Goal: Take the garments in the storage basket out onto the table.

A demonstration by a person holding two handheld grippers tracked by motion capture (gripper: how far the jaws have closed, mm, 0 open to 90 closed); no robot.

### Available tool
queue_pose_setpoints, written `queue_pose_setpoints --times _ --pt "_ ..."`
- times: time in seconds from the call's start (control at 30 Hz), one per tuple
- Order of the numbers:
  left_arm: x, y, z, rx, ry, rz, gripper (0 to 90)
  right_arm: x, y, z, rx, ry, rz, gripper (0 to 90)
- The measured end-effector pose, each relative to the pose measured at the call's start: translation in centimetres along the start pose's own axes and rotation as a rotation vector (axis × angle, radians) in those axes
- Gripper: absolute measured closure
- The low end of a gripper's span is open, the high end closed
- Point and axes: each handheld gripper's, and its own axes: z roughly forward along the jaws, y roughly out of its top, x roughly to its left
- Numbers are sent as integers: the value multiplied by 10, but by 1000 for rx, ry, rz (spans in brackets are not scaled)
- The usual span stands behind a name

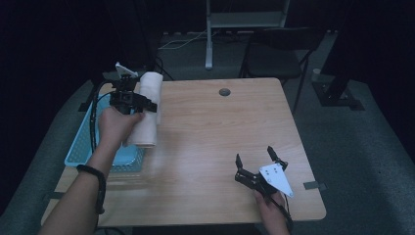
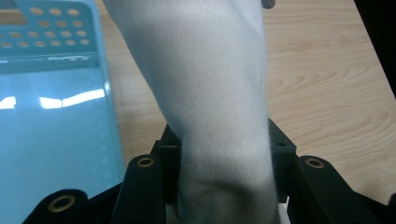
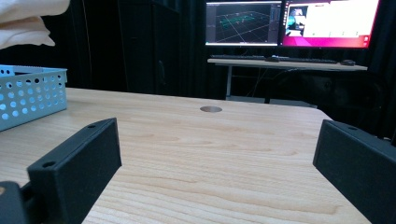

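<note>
A rolled white towel (image 1: 148, 107) hangs above the table's left edge, beside the light blue basket (image 1: 80, 147). My left gripper (image 1: 128, 100) is shut on the towel; in the left gripper view the cloth (image 2: 210, 93) runs up from between the two black jaws, with the basket's (image 2: 51, 121) floor to its left. My right gripper (image 1: 254, 164) rests low over the table's front right part, jaws open wide with nothing between them. In the right gripper view the towel (image 3: 28, 18) shows at the top left, above the basket (image 3: 28, 93).
The wooden table (image 1: 220, 132) has a small round grommet (image 1: 224, 92) near its far edge. A black chair (image 1: 274, 54) and a metal stand (image 1: 209, 34) are behind the table. Two lit monitors (image 3: 289, 23) stand on a far desk.
</note>
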Motion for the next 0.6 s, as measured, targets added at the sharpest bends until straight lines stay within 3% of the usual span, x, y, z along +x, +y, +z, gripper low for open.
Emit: queue_pose_setpoints --times 0.6 --pt "-51 16 0 1 -54 59 608 0 0 0 0 1 -2 2"
